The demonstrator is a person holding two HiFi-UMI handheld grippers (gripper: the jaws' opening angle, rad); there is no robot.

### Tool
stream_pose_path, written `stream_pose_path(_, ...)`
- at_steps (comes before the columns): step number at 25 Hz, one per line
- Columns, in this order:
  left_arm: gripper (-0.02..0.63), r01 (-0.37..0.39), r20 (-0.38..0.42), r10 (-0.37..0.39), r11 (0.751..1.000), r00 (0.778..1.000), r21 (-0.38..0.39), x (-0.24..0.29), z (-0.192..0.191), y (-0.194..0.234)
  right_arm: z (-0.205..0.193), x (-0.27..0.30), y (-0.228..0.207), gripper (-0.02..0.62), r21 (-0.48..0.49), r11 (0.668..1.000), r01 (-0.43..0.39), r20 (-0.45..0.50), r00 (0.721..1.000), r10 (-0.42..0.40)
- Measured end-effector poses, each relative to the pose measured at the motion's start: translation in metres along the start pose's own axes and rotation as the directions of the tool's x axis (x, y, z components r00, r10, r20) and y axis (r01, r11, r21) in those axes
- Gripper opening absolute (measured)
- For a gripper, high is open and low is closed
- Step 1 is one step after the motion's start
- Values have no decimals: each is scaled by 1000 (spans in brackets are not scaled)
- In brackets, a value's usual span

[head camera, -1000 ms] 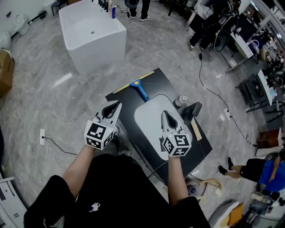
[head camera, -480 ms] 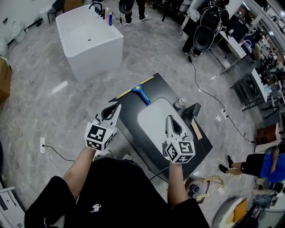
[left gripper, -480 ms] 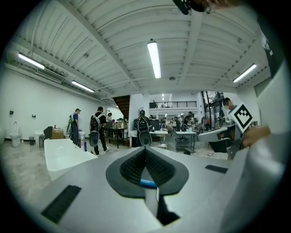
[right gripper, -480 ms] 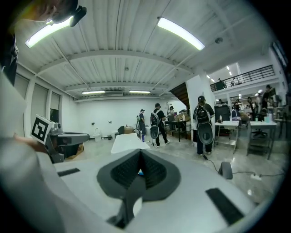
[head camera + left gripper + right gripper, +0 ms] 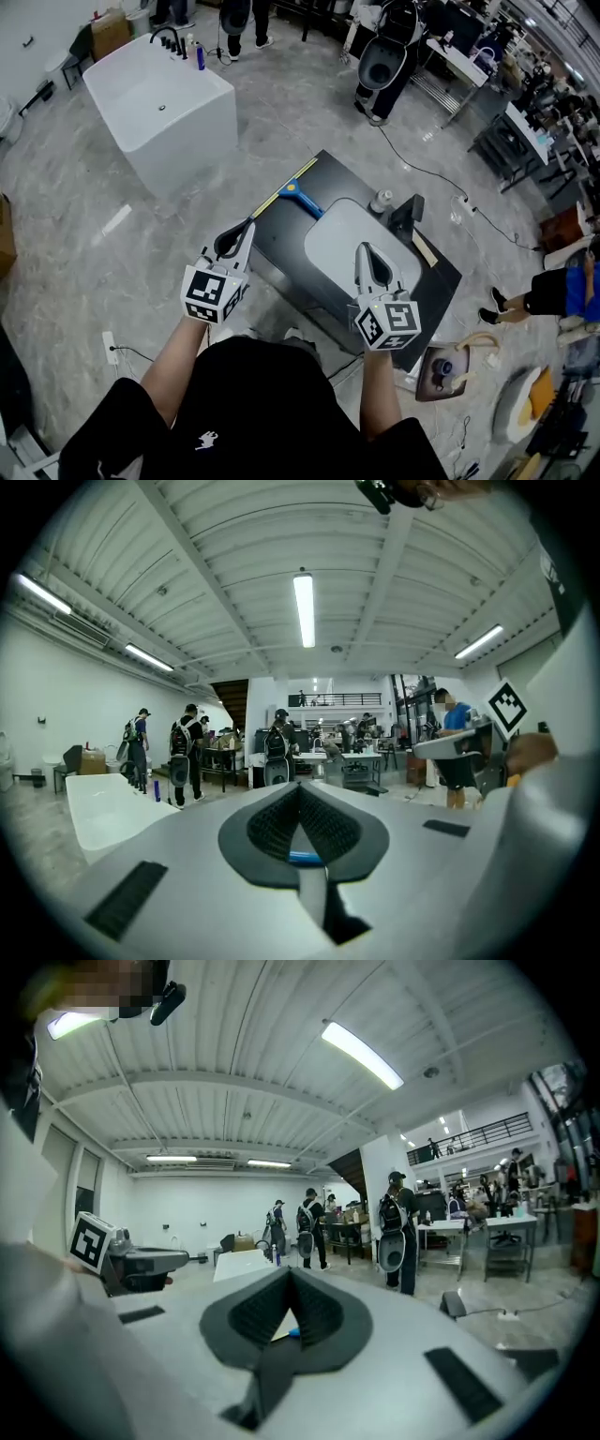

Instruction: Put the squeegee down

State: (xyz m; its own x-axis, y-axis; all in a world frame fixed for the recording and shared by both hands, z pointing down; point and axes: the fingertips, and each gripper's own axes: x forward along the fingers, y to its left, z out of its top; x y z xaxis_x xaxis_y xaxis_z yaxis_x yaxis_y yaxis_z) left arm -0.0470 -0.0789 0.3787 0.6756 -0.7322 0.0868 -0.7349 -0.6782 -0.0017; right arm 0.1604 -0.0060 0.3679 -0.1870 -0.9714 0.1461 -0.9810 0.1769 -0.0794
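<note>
The squeegee (image 5: 296,194), with a blue handle and a yellow blade, lies on the far left corner of the black table (image 5: 281,239), free of both grippers. My left gripper (image 5: 248,224) hovers over the table's left edge, shut and empty, short of the squeegee. My right gripper (image 5: 362,248) hangs over the pale oval panel (image 5: 342,244) set in the table, also shut with nothing in it. In the left gripper view a sliver of the blue handle (image 5: 302,858) shows through the gap behind the closed tips. The right gripper view shows a small blue bit (image 5: 294,1332) the same way.
A small bottle (image 5: 381,202), a black block (image 5: 407,213) and a wooden strip (image 5: 427,251) sit at the table's right side. A white bathtub (image 5: 159,103) stands at the far left. Cables run across the marble floor; people, chairs and desks fill the far right.
Both grippers have lifted and drawn back from the table, staying shut. The head view has swung, so the table sits further right. The squeegee has not moved on the table.
</note>
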Motion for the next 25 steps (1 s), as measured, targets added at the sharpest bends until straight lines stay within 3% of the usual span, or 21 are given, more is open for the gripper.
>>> stream_pose_path(6,5,80,-19,-79,997,997,22,-6,-1,6,-6,-12,20,2,45,996,75,19,997,-76)
stream_pose_path(13,5,134,-12,-133,991,991,26,-4,2,7,-7,-13,30,2,50,993,109,31,993,-111)
stream_pose_path(25,5,161,-20,-161,987,987,27,-8,9,12,-4,-16,39,2,53,989,138,22,990,-139)
